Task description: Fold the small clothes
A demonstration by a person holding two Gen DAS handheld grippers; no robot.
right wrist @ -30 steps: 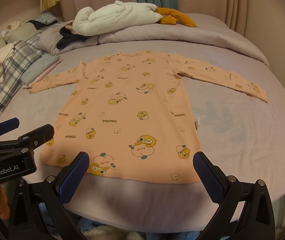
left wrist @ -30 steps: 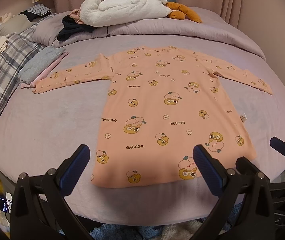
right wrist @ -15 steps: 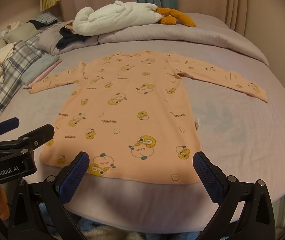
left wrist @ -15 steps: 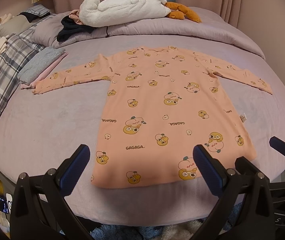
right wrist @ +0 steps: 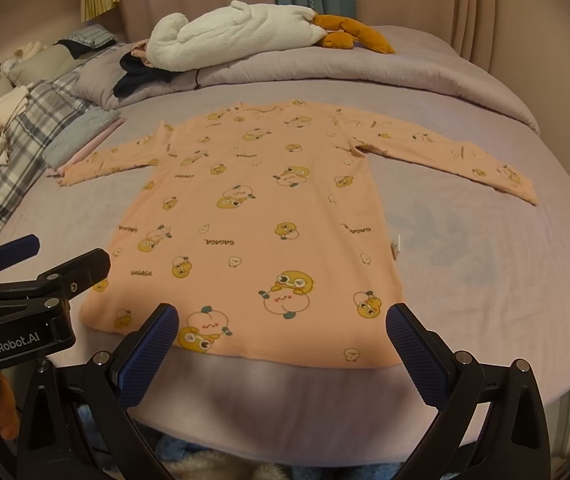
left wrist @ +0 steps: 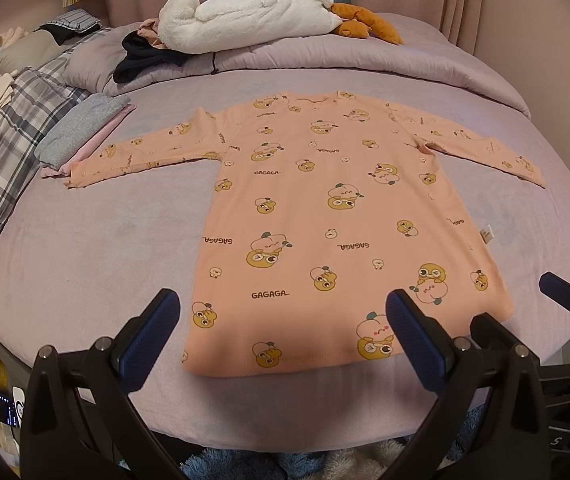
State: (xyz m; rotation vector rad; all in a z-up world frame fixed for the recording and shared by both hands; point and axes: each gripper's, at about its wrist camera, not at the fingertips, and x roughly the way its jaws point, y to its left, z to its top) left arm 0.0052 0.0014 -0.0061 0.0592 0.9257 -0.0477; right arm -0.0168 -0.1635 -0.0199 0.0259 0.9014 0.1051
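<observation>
A peach long-sleeved child's top [left wrist: 325, 216] with cartoon prints lies flat on the lilac bed, sleeves spread, hem toward me. It also shows in the right wrist view [right wrist: 261, 216]. My left gripper [left wrist: 283, 320] is open and empty, hovering just above the hem near the bed's front edge. My right gripper [right wrist: 281, 332] is open and empty, above the hem's right part. The right gripper's tips [left wrist: 561, 292] show at the right of the left wrist view. The left gripper's tips [right wrist: 45, 256] show at the left of the right wrist view.
A folded grey and pink stack [left wrist: 81, 132] lies by the left sleeve's cuff. A plaid blanket [left wrist: 9, 136] and loose clothes fill the left side. A rolled lilac duvet [left wrist: 325, 60] with a white plush [left wrist: 245, 16] and dark garment [left wrist: 141, 60] lies at the back.
</observation>
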